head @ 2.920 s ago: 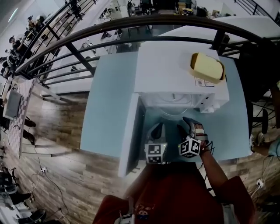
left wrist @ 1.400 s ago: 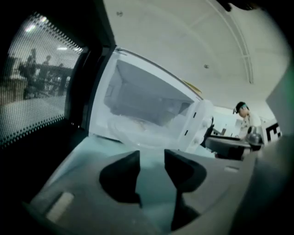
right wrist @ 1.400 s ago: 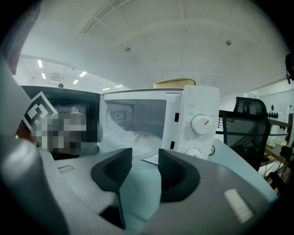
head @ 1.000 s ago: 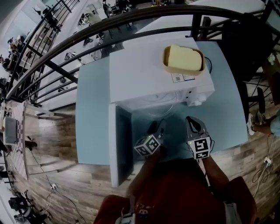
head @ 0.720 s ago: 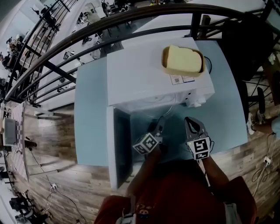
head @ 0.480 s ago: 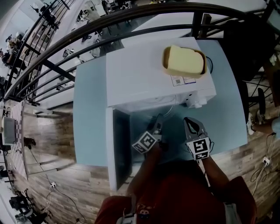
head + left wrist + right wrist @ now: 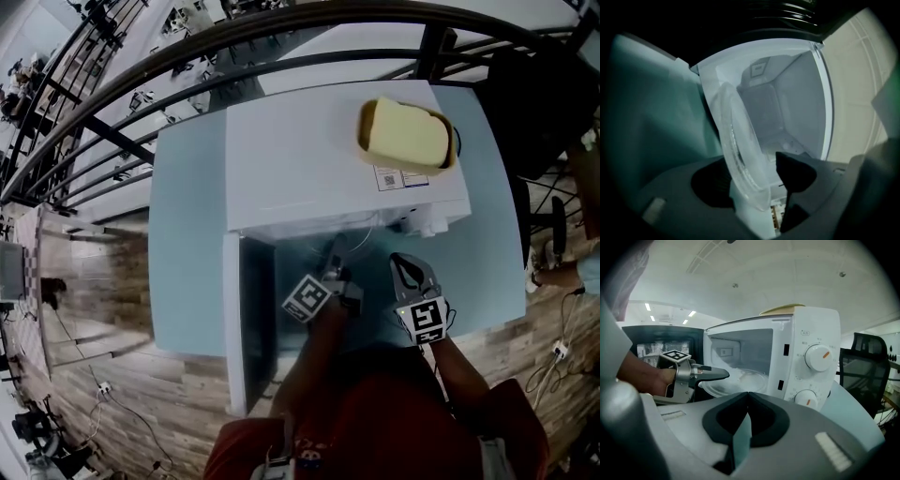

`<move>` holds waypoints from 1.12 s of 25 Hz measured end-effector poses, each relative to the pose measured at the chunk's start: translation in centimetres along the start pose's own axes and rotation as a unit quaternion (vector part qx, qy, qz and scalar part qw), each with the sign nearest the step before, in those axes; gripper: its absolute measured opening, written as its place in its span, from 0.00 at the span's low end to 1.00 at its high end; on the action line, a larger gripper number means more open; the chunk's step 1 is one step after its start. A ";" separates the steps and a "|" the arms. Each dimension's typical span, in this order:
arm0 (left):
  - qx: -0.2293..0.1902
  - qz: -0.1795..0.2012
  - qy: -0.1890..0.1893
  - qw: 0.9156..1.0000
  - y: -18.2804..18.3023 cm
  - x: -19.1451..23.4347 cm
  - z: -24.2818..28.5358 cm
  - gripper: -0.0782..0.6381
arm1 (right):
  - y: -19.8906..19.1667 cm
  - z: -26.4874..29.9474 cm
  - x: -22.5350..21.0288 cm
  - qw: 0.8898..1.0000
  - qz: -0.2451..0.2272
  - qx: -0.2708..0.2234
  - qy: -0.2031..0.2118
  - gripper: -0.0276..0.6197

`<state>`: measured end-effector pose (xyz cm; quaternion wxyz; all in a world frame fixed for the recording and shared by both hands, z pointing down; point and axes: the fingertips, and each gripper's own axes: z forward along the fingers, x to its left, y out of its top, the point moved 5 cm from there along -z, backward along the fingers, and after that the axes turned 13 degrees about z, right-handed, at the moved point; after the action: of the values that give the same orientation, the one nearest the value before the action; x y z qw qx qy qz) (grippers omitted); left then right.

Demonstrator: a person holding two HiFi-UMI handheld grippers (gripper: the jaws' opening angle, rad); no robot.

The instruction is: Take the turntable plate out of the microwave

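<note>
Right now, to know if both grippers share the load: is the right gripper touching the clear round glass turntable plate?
Apart. In the right gripper view the right gripper, jaws shut and empty, sits short of the clear round glass turntable plate.

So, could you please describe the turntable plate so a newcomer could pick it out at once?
The white microwave stands open on the pale blue table. At its mouth the left gripper holds the turntable plate by the rim: a round, clear glass disc, unlike the white walls around it.
</note>
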<state>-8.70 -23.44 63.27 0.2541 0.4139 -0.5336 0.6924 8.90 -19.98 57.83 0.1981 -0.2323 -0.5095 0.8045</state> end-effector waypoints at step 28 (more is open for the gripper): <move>-0.007 -0.047 -0.013 0.999 0.6 1.5 1.1 0.16 | 0.2 1.8 1.6 0.999 -0.022 0.024 0.020 0.04</move>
<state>-9.62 -24.84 64.31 0.2821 0.4454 -0.5219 0.6705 6.59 -20.47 58.02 0.2314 -0.2317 -0.4914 0.8070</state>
